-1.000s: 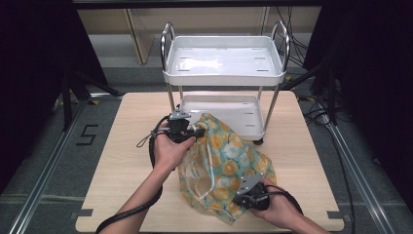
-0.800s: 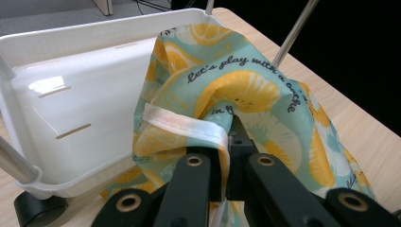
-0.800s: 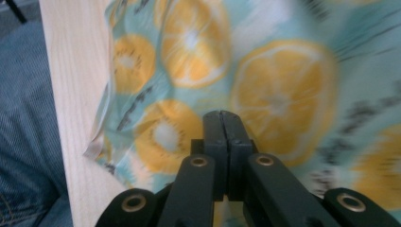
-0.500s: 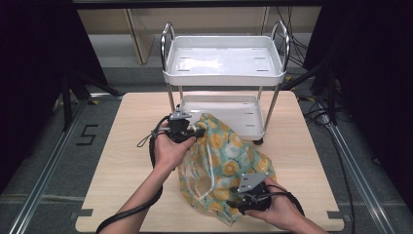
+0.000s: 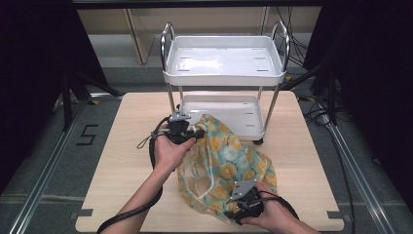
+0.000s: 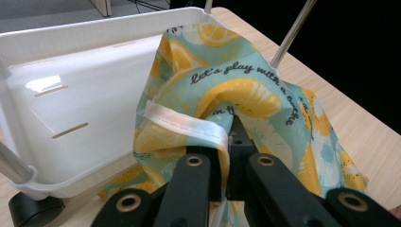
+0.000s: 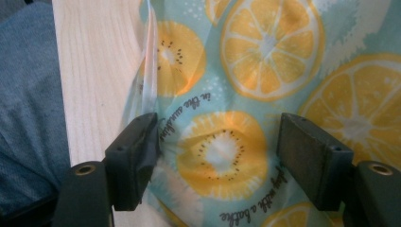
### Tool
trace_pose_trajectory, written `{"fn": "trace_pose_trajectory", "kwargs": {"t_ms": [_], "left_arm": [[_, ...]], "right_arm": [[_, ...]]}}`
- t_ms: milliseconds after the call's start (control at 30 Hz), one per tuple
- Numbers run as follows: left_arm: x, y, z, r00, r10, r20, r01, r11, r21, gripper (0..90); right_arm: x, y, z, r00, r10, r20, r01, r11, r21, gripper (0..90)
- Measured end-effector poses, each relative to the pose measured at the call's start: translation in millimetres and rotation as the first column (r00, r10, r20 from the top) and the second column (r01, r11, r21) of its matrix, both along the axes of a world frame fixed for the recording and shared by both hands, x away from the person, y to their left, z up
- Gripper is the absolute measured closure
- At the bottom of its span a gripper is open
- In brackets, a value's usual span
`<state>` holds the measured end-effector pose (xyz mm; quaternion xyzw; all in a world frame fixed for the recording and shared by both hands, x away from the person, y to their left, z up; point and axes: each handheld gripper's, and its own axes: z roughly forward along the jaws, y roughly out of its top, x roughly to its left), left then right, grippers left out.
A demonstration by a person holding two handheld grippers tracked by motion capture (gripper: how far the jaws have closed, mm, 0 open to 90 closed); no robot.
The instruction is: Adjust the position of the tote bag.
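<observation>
A plastic bag (image 5: 229, 161) printed with lemon and orange slices on teal lies on the wooden table (image 5: 122, 161), its far end against the cart. My left gripper (image 5: 195, 132) is shut on the bag's white-hemmed top edge (image 6: 189, 125); in the left gripper view the jaws (image 6: 226, 142) pinch that folded hem beside the cart's lower tray (image 6: 71, 94). My right gripper (image 5: 234, 208) sits at the bag's near corner. Its jaws have just been opening. In the right gripper view they (image 7: 220, 151) stand wide apart, with the printed fabric (image 7: 265, 47) between them and the pads off it.
A white two-tier cart (image 5: 224, 61) on metal posts stands at the table's far side, its lower tray (image 5: 219, 105) just behind the bag. Bare wood (image 7: 94, 56) lies left of the bag in the right gripper view, with blue fabric (image 7: 23, 94) past the table edge.
The right gripper has slid slightly toward the table's front edge at the bag's near corner. The left hand and the bag's top have kept still.
</observation>
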<state>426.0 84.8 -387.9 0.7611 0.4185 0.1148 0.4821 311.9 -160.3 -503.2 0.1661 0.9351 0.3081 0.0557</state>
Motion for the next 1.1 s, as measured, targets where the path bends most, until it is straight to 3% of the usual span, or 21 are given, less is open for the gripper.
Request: {"fn": "trace_pose_trajectory", "kwargs": {"t_ms": [200, 267, 300, 400, 533, 567, 633, 667, 733, 767, 800, 867, 1000, 1100], "left_arm": [[-0.5, 0.4, 0.3, 1.0000, -0.002, 0.000, 0.002, 1.0000, 0.001, 88.5], [-1.1, 0.5, 0.7, 1.0000, -0.001, 0.005, 0.001, 1.0000, 0.001, 88.5], [-1.0, 2.6, 1.5, 0.9999, -0.011, 0.002, 0.011, 0.9998, 0.017, 88.5], [-1.7, 3.3, 1.3, 1.0000, 0.000, 0.002, 0.000, 1.0000, 0.005, 88.5], [-0.8, 5.8, 0.3, 0.9999, -0.010, -0.008, 0.011, 0.9997, 0.020, 88.5], [-1.0, 6.0, 0.1, 1.0000, -0.006, -0.004, 0.007, 0.9998, 0.019, 88.4], [-0.3, 7.9, 0.9, 1.0000, 0.000, 0.005, 0.000, 0.9999, 0.011, 88.4], [-0.3, 7.9, 0.9, 1.0000, 0.000, 0.005, 0.000, 0.9999, 0.011, 88.4], [2.0, 9.9, 1.3, 1.0000, 0.002, 0.006, -0.002, 1.0000, 0.008, 88.4], [2.8, 10.6, 1.6, 1.0000, 0.002, 0.005, -0.002, 0.9999, 0.013, 88.4], [3.8, 10.6, 2.0, 1.0000, 0.003, 0.004, -0.003, 0.9999, 0.010, 88.4], [4.9, 10.4, 3.2, 1.0000, -0.002, 0.007, 0.002, 1.0000, 0.010, 88.4], [7.2, 10.5, 6.2, 0.9999, -0.009, 0.013, 0.008, 0.9999, 0.006, 88.4], [8.5, 10.8, 6.8, 0.9999, -0.003, 0.012, 0.003, 1.0000, -0.002, 88.4]], "right_arm": [[5.5, -3.3, 0.5, 0.9999, -0.016, 0.005, 0.016, 1.000, 0.016, 46.1], [8.9, -5.7, 1.3, 0.9997, -0.024, 0.003, 0.024, 0.999, 0.022, 55.2], [12.1, -7.8, 2.4, 0.9994, -0.033, 0.000, 0.033, 0.999, 0.019, 64.7], [16.5, -9.7, 3.1, 0.9979, -0.063, -0.013, 0.063, 0.998, 0.022, 78.1], [19.2, -10.0, 5.0, 0.9964, -0.080, -0.030, 0.080, 0.997, 0.006, 88.3], [18.6, -9.7, 6.1, 0.9961, -0.085, -0.021, 0.085, 0.996, -0.009, 89.7], [16.1, -11.9, 14.4, 0.9947, -0.102, -0.011, 0.102, 0.995, 0.004, 90.0], [14.8, -13.1, 18.8, 0.9945, -0.105, -0.001, 0.105, 0.994, 0.038, 90.0], [12.6, -14.8, 24.9, 0.9919, -0.127, -0.002, 0.127, 0.990, 0.055, 90.0], [13.4, -18.7, 32.7, 0.9927, -0.117, 0.026, 0.115, 0.990, 0.080, 90.0], [11.9, -22.2, 42.4, 0.9887, -0.136, 0.064, 0.127, 0.984, 0.128, 90.0], [11.8, -24.7, 47.5, 0.9893, -0.129, 0.067, 0.120, 0.985, 0.126, 90.0], [10.3, -33.9, 67.5, 0.9807, -0.163, 0.107, 0.141, 0.972, 0.189, 90.0], [14.0, -42.2, 82.4, 0.9679, -0.197, 0.156, 0.153, 0.955, 0.253, 90.0]]}}
